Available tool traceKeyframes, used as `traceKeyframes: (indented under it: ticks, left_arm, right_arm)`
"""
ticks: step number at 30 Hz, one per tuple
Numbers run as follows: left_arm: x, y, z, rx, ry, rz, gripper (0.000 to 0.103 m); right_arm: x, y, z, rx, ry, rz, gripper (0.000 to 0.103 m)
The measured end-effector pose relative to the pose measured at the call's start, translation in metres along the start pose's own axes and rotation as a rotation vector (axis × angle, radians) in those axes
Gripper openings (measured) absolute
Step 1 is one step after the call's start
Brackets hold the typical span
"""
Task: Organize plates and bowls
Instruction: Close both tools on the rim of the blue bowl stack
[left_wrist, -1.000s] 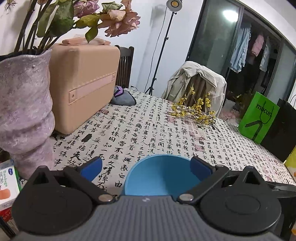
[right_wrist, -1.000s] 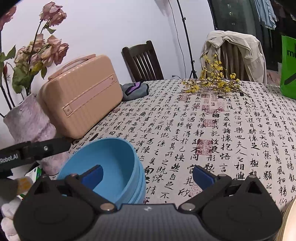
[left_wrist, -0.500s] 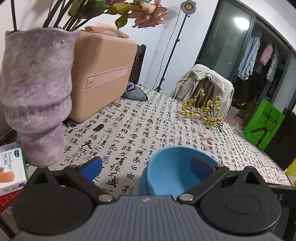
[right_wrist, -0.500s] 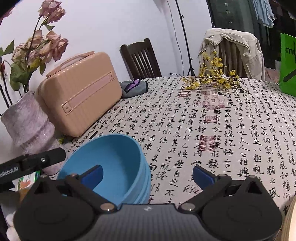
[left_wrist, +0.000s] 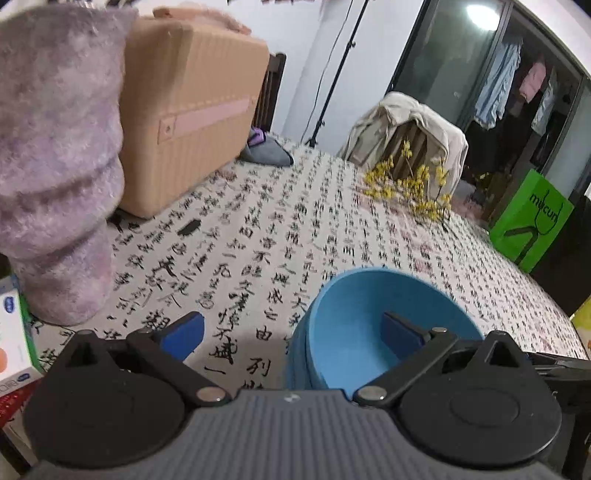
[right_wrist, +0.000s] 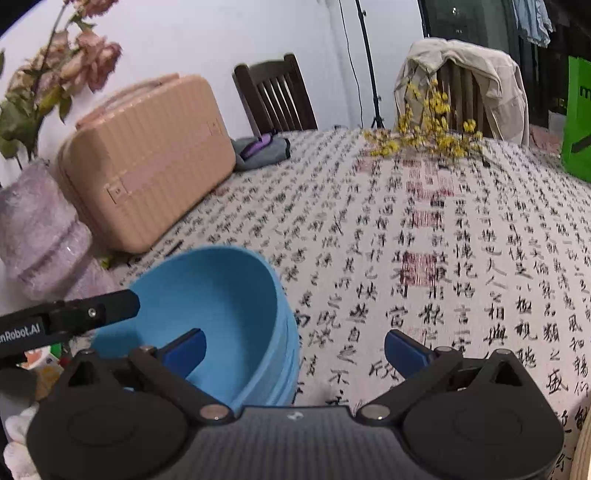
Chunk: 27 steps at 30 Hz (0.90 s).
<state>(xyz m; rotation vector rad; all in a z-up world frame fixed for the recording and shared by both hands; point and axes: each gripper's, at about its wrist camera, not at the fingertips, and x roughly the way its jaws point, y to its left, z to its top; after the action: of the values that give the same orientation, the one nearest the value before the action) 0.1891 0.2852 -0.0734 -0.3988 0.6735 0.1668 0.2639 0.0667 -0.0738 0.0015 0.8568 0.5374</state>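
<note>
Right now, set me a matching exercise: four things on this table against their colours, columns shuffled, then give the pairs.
Things:
1. stacked bowls
2. small suitcase
3. vase
4. flower sprig

Colours:
A. yellow
B. mottled purple
C. blue
D. peach-pink

Pairs: 1-C, 2-D, 3-B, 4-A

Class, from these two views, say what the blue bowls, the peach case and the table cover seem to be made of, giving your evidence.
Blue bowls: probably matte plastic, with even colour, no glare and thin rims. Peach case: looks like a hard moulded shell, probably plastic, ribbed with a smooth band. Table cover: seems to be printed woven cloth, dull, with calligraphy.
</note>
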Motion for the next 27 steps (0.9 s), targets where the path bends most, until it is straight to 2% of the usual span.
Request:
traceKeyframes:
  ticks: [7,14,16,20,23,25,26,27]
  left_arm:
    - [0.017,0.009,-0.005,-0.02,0.079,-0.013,0.103]
    - [0.024,0.01,-0.01,-0.022,0.102,-0.033,0.1]
    - [0.027,0.009,-0.01,-0.018,0.113,-0.04,0.095]
    - [0.03,0.003,-0.011,-0.009,0.13,-0.06,0.077]
    - [0.032,-0.003,-0.013,0.011,0.128,-0.048,0.068]
    - [0.035,-0.004,-0.014,0.002,0.138,-0.043,0.058]
    - [0.037,-0.004,-0.014,-0.002,0.146,-0.047,0.05]
    - [0.038,-0.004,-0.014,-0.009,0.155,-0.057,0.046]
  right_arm:
    - [0.014,-0.001,-0.007,0.018,0.055,0.012,0.094]
    - [0.019,0.0,-0.011,0.043,0.073,0.023,0.087]
    - [0.02,0.0,-0.011,0.052,0.078,0.031,0.081]
    - [0.024,0.002,-0.01,0.079,0.105,0.052,0.067]
    - [0.024,0.004,-0.011,0.092,0.115,0.065,0.057]
    - [0.026,0.005,-0.011,0.099,0.118,0.072,0.049]
    - [0.026,0.005,-0.011,0.106,0.118,0.071,0.048]
    - [0.026,0.005,-0.011,0.109,0.117,0.068,0.047]
